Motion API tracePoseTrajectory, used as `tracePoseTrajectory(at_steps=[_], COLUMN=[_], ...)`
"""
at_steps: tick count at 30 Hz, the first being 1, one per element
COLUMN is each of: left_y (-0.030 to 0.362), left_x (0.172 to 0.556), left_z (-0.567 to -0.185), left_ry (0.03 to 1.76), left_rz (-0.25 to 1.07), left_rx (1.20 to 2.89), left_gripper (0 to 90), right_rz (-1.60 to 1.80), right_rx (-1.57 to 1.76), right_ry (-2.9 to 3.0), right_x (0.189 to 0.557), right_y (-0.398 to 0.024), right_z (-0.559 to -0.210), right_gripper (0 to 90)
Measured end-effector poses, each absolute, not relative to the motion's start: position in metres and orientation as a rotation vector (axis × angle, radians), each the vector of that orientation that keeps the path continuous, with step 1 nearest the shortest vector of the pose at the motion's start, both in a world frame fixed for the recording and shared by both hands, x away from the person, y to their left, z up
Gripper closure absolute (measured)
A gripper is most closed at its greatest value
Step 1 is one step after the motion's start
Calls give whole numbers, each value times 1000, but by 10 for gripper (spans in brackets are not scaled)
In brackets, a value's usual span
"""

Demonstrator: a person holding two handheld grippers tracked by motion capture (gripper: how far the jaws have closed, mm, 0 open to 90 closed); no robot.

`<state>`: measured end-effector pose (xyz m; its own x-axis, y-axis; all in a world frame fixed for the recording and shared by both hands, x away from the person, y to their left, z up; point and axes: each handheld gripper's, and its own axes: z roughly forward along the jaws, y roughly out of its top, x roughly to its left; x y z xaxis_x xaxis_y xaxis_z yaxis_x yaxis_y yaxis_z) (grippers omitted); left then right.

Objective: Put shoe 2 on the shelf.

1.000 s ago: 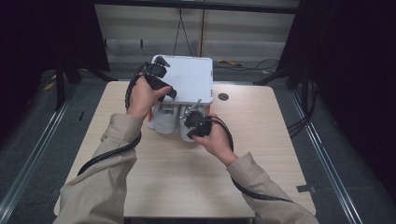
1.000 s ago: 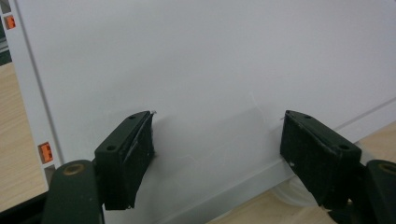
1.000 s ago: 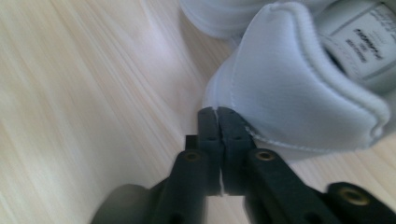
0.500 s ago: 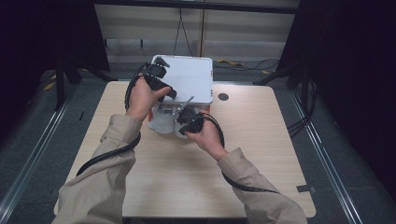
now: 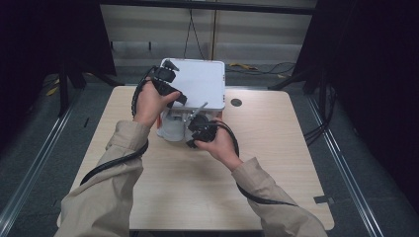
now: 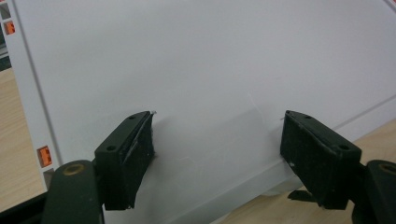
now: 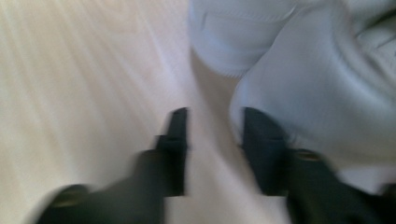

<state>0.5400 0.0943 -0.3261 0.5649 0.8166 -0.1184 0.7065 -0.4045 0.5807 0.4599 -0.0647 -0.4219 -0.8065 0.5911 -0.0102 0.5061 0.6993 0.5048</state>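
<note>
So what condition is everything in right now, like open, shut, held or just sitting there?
White box: upright on the table, flat top shut.
Left gripper: jaws wide open against the box's white face, gripping nothing.
Right gripper: just opened, jaws apart with nothing between, beside the box's pale lower part.

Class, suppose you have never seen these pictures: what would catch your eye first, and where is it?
First, the white box-shaped appliance at the far middle of the wooden table, with its pale translucent front part. Next, the two hands at it: the left gripper over its white top, jaws wide apart, and the right gripper low at its front, jaws just opened with nothing between them.
</note>
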Motion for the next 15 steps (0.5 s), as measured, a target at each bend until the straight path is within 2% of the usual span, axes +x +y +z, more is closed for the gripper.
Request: tracePoseTrajectory(at_steps=[2, 8, 9, 11, 13, 15], left_y=[93, 102, 107, 115, 124, 134], left_x=[533, 487, 476, 453, 431, 412], left_z=[-324, -312, -316, -330, -353, -378], left_ry=[1188, 1078, 1056, 995, 956, 950], left_rz=[250, 265, 252, 226, 234, 212], left_rx=[2228, 2203, 2193, 2211, 2248, 2253], left_gripper=[251, 242, 225, 219, 216, 216], right_rz=[728, 830, 862, 899, 890, 875], right_rx=[896, 964, 985, 997, 1009, 1025], right_ry=[2734, 2750, 2732, 2714, 2712, 2719], right_x=[454, 423, 409, 402, 388, 375], right_y=[-74, -125, -145, -155, -173, -190], right_z=[-419, -414, -414, -414, -420, -429], right_gripper=[451, 284, 259, 242, 174, 170])
